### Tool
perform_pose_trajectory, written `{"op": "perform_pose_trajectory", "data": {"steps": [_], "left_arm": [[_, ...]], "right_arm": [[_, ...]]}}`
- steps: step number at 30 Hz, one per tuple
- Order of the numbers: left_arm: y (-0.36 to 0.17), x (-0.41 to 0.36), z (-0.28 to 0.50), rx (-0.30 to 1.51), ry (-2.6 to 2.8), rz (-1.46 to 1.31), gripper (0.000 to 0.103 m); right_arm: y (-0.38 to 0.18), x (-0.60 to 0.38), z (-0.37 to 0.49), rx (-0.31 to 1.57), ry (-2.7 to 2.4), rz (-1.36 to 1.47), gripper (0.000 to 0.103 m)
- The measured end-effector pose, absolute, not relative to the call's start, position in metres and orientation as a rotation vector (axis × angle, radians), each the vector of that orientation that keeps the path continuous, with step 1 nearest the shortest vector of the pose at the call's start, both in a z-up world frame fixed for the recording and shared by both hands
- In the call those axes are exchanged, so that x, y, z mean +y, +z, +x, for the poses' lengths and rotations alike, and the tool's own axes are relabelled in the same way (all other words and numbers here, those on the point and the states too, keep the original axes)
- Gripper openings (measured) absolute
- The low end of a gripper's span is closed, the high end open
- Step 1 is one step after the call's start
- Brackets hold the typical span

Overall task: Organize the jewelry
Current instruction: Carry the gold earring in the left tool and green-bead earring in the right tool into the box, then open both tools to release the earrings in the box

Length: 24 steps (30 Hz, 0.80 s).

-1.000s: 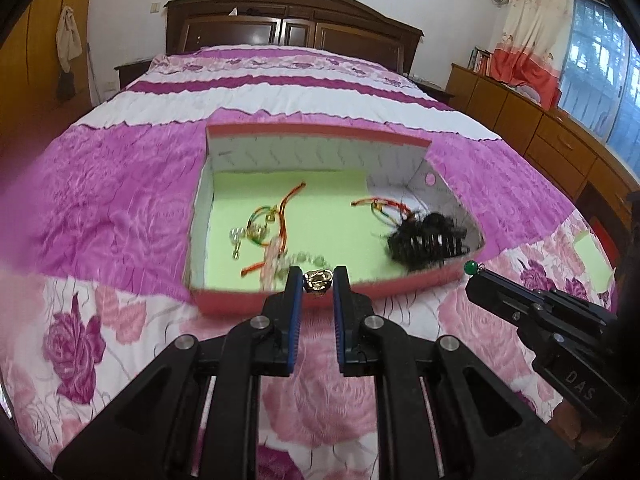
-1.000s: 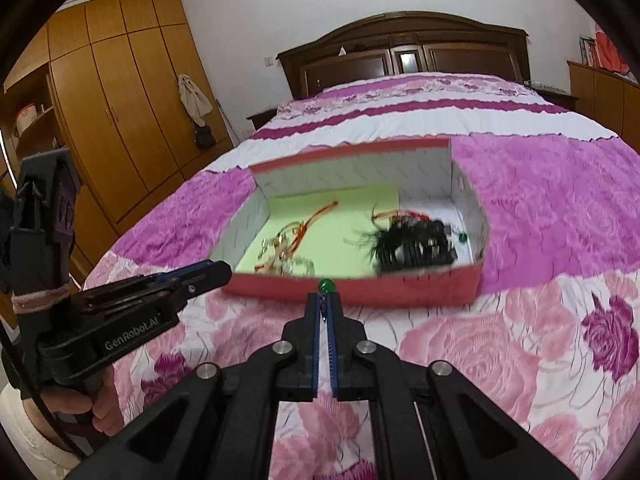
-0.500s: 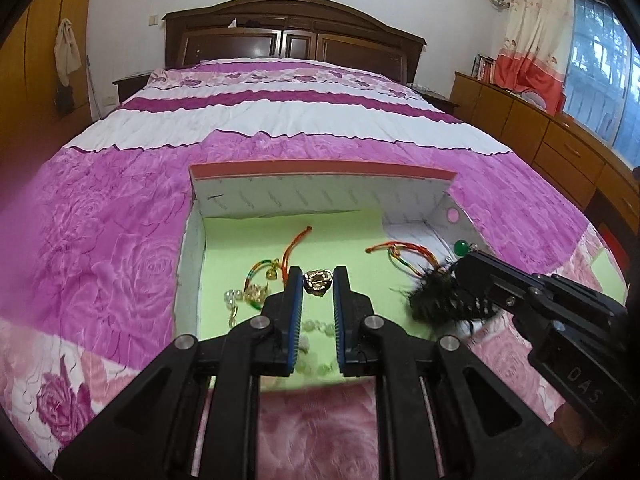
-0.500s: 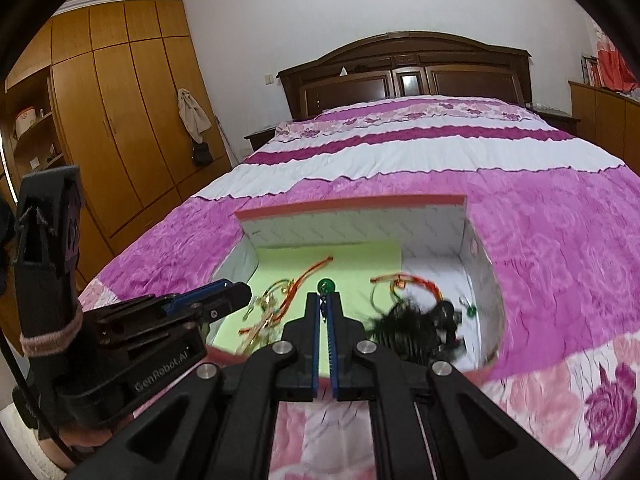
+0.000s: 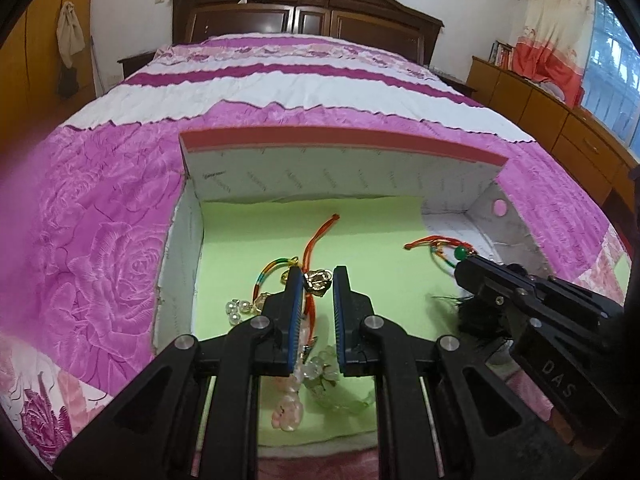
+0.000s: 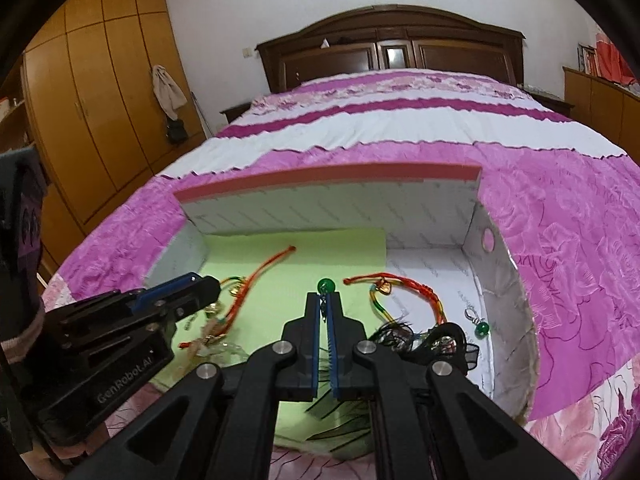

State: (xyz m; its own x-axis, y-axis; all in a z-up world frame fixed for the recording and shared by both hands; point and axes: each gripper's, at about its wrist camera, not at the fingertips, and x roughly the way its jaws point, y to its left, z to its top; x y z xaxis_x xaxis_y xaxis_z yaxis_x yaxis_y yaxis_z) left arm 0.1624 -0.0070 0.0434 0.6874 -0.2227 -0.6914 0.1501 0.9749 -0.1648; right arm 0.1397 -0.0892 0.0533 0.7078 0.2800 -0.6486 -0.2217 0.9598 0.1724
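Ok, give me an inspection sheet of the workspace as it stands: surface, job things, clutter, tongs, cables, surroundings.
Surface: pink flowered bedspread; open box on it, green sheet lining most of its floor.
Job things: gold trinket in the left tongs; green bead earring in the right tongs; corded bracelets, second green earring, clear beads in the box.
Clutter: black feathery hairpiece.
Tongs: both shut on their items, over the box.
Cables: nothing seen.
Surroundings: headboard, wardrobe, window.
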Motion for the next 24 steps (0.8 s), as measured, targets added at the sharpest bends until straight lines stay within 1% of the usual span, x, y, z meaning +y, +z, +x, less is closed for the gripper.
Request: {"op": "perform_pose_trajectory", "data": {"steps": [9, 11, 13, 14, 15, 24], "left_arm": [[0.032, -0.007, 0.17, 0.829, -0.186, -0.112, 0.008], [0.033, -0.006, 0.17, 0.832, -0.181, -0.118, 0.011], [0.034, -0.004, 0.17, 0.83, -0.179, -0.127, 0.02], [0.036, -0.004, 0.169, 0.827, -0.176, -0.128, 0.021], [0.038, -0.003, 0.168, 0.821, -0.174, -0.126, 0.024], [0.061, -0.001, 0.149, 0.771, -0.178, -0.116, 0.03]], "right_arm": [[0.044, -0.088, 0.149, 0.757, 0.265, 0.074, 0.005], [0.044, -0.089, 0.15, 0.758, 0.265, 0.084, 0.008], [0.044, -0.089, 0.15, 0.76, 0.269, 0.094, 0.014], [0.045, -0.089, 0.15, 0.759, 0.273, 0.097, 0.019], [0.046, -0.089, 0.15, 0.757, 0.276, 0.099, 0.022], [0.065, -0.088, 0.134, 0.71, 0.298, 0.095, 0.023]]}}
